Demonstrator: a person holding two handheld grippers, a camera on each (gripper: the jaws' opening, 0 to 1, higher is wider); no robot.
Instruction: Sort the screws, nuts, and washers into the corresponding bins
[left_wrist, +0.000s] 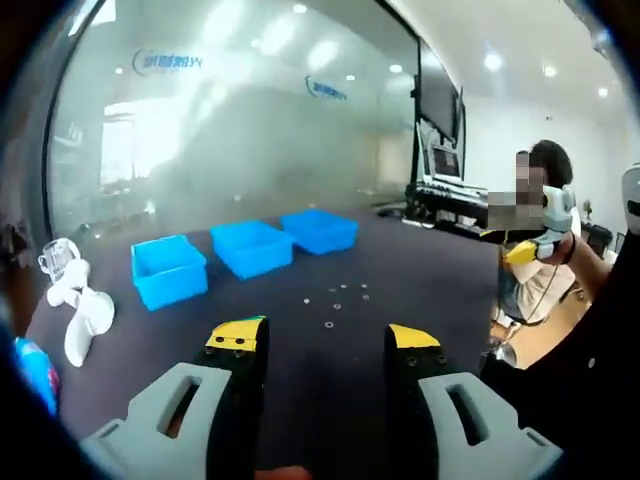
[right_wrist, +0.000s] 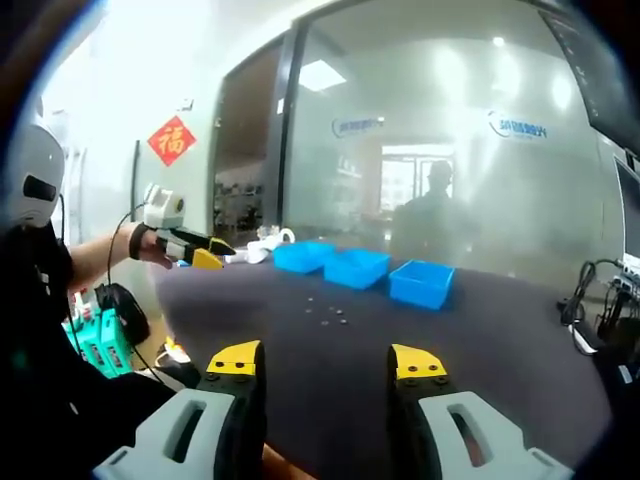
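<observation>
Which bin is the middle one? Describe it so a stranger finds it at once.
On the dark table, three blue bins stand in a row before the glass wall. The middle bin has a blue bin on each side; the scattered small parts lie in front.

On my feed the dark counter (left_wrist: 420, 270) runs up to a frosted glass wall (left_wrist: 250, 130) with blue logos printed on it. At the counter's left edge, in the left gripper view, I see a white propeller-like plastic piece (left_wrist: 80, 310) lying flat with a small clear cup (left_wrist: 55, 258) just behind it. Past the far right corner sit a dark monitor (left_wrist: 438, 95) and stacked electronics (left_wrist: 450, 200). In the right gripper view a red diamond-shaped paper sign (right_wrist: 172, 140) hangs on the wall, and a green box (right_wrist: 100, 345) sits below the counter's left edge.
</observation>
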